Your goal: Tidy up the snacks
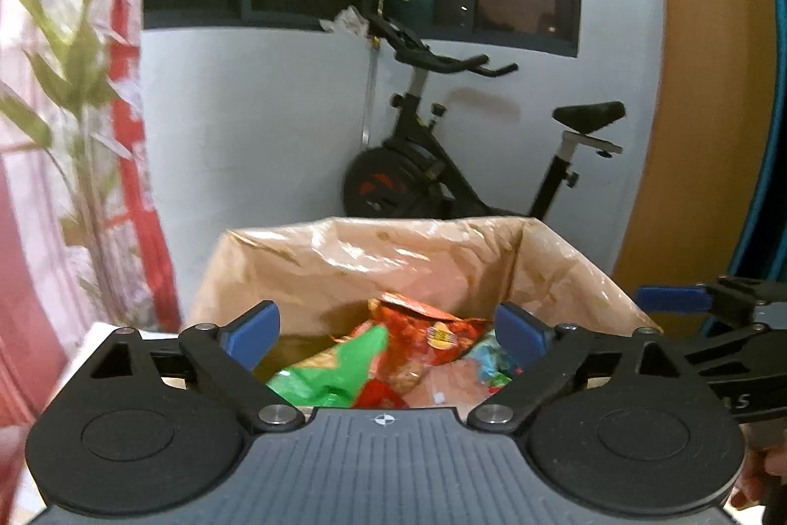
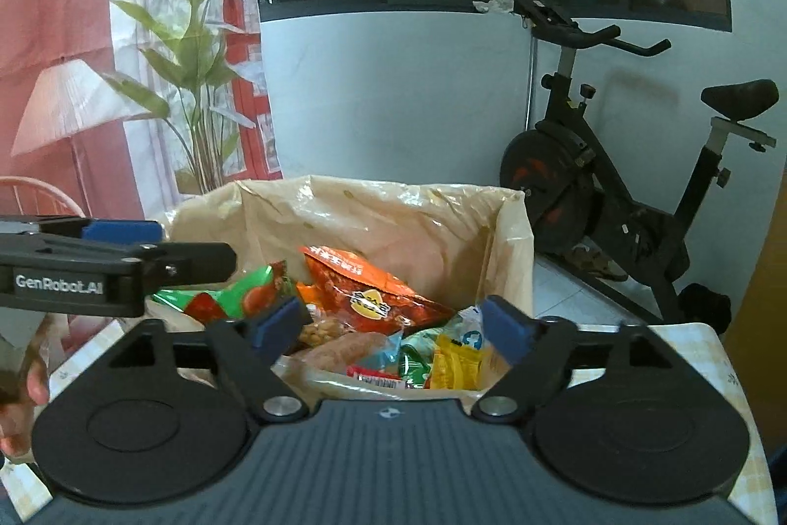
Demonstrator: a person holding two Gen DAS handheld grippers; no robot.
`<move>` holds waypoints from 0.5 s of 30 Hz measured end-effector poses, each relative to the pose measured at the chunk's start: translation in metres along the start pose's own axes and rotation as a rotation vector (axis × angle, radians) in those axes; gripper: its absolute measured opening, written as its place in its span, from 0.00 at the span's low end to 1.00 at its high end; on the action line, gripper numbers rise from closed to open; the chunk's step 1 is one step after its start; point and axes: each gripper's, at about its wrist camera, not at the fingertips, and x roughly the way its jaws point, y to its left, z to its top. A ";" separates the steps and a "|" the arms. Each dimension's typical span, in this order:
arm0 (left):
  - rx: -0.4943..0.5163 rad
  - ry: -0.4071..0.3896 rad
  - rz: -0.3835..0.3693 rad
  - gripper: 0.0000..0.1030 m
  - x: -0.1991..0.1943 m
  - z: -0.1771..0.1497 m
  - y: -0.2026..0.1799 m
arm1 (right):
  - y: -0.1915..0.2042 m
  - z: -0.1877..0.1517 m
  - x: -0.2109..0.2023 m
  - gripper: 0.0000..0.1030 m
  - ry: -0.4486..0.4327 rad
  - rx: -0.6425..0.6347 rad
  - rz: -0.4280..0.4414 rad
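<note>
A cardboard box lined with a tan plastic bag (image 1: 393,259) (image 2: 393,215) holds several snack packets. On top lie an orange-red chip bag (image 1: 433,328) (image 2: 364,289) and a green packet (image 1: 339,367) (image 2: 226,293); smaller yellow and blue packets (image 2: 457,357) lie at the right. My left gripper (image 1: 388,328) is open and empty, just in front of the box's near rim. My right gripper (image 2: 393,323) is open and empty, also over the near rim. Each gripper shows at the edge of the other's view: the right one (image 1: 688,303), the left one (image 2: 123,244).
The box stands on a table with a pale checked cloth (image 2: 688,343). Behind it are a black exercise bike (image 2: 615,161) against a white wall, a potted plant (image 2: 196,47) and a red curtain on the left, and an orange door (image 1: 708,82) on the right.
</note>
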 end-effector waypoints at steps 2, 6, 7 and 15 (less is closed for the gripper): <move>0.005 -0.008 0.039 0.95 -0.011 0.005 -0.001 | 0.004 0.002 -0.010 0.93 -0.013 0.000 -0.009; -0.008 -0.008 0.103 0.95 -0.036 0.009 0.000 | 0.012 0.007 -0.029 0.97 -0.034 0.010 -0.020; -0.003 -0.018 0.114 0.95 -0.043 0.008 -0.001 | 0.014 0.008 -0.035 0.97 -0.041 0.011 -0.027; -0.027 -0.027 0.152 0.95 -0.108 0.001 0.001 | 0.025 0.005 -0.075 1.00 -0.050 0.079 -0.062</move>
